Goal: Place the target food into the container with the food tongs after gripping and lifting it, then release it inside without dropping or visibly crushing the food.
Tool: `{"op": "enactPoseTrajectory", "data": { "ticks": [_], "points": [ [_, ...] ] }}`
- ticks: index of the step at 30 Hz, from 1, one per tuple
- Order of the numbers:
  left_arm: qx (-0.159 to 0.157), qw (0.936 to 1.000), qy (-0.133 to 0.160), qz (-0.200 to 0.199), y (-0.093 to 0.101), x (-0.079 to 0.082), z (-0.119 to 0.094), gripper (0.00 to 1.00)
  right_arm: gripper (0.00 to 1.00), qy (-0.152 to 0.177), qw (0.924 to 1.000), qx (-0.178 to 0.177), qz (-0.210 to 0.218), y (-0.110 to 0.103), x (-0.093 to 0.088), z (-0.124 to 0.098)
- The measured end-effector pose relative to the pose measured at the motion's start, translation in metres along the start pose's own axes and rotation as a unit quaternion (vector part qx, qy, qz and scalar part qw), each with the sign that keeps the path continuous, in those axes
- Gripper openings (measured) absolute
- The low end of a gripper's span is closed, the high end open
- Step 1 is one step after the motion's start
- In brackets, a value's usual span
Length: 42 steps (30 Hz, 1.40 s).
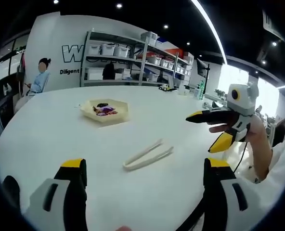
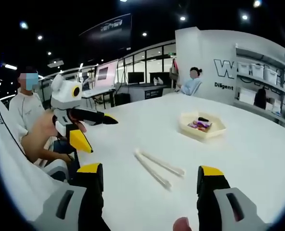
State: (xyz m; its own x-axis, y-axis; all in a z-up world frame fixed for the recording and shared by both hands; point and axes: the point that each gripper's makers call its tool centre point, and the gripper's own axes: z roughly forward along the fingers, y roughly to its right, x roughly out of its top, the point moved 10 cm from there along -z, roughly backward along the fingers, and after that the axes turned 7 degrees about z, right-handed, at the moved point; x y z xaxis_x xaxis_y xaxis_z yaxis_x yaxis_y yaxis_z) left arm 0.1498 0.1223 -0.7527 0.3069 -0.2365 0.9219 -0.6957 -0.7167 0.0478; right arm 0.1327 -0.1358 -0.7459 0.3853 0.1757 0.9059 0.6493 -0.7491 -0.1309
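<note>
Cream food tongs (image 1: 147,155) (image 2: 159,168) lie flat on the white table (image 1: 51,130) (image 2: 248,154), untouched, just ahead of both grippers. Farther back sits a pale yellow hexagonal tray (image 1: 123,107) (image 2: 217,130) holding small purple and dark food pieces (image 1: 104,110) (image 2: 200,124). My left gripper (image 1: 143,163) (image 2: 101,134) is open, its yellow-tipped jaws wide apart with nothing between them. The right gripper (image 2: 149,169) (image 1: 203,133) is open too, held in a hand above the table's edge.
Metal shelves with white bins (image 1: 133,53) (image 2: 263,77) stand behind the table. One person sits at the far side (image 1: 39,77) (image 2: 193,84); another stands nearby (image 2: 27,103). Bottles and small items (image 1: 198,89) cluster at the far edge.
</note>
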Motion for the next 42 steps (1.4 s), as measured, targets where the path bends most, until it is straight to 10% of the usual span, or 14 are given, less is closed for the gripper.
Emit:
{"op": "enactPoseTrajectory", "data": {
  "ticks": [42],
  "points": [
    [-0.001,1.0,0.0,0.001,0.0017,0.0022,-0.0036,0.97,0.76,0.0,1.0,-0.006,0.0,-0.0028,0.0012,-0.0042]
  ]
}}
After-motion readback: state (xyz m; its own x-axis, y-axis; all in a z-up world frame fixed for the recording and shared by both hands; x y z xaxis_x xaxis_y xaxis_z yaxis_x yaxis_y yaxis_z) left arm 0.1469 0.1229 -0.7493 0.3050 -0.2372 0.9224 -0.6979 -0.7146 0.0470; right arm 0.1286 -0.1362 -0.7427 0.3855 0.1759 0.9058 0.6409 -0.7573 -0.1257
